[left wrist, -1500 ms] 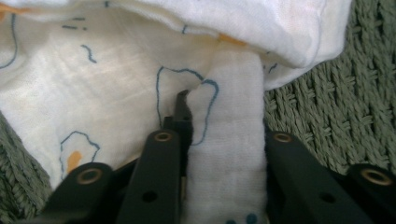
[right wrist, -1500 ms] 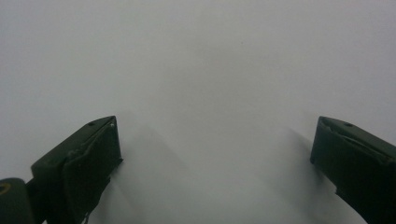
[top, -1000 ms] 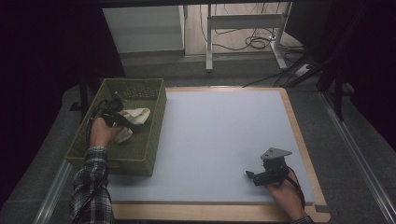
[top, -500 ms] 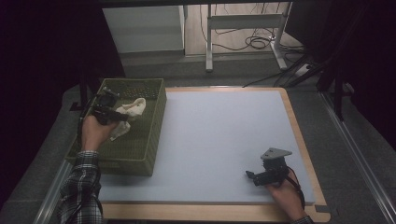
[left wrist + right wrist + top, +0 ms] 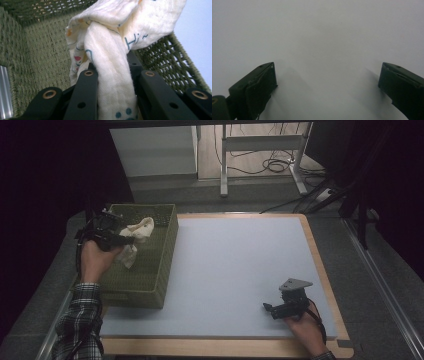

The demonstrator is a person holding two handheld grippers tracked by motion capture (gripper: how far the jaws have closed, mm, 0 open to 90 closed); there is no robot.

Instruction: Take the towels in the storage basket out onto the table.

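1. Cloth [image 5: 135,236] hangs at the far left, over the green basket [image 5: 150,285], clamped in the left gripper [image 5: 117,239]. The left gripper view shows the jaws closed narrow on a bunched fold of the cloth [image 5: 112,62], which runs up between them and spills over their tips.
2. Long axis: the cloth droops from the jaws toward the basket floor; its lower tail looks to be within the basket walls, so a rise is judged necessary before any sideways carry.
3. Obstruction: the basket's right wall [image 5: 172,62] stands between the cloth and the mat [image 5: 240,270]. The tail could snag on the woven rim.
4. Mat, centre: bare and level, the likely place to set the cloth down.
5. Right gripper [image 5: 272,309] rests near right on the mat [image 5: 317,37], jaws wide apart, nothing between them. It lies well apart from the cloth; the left hand is nearer.
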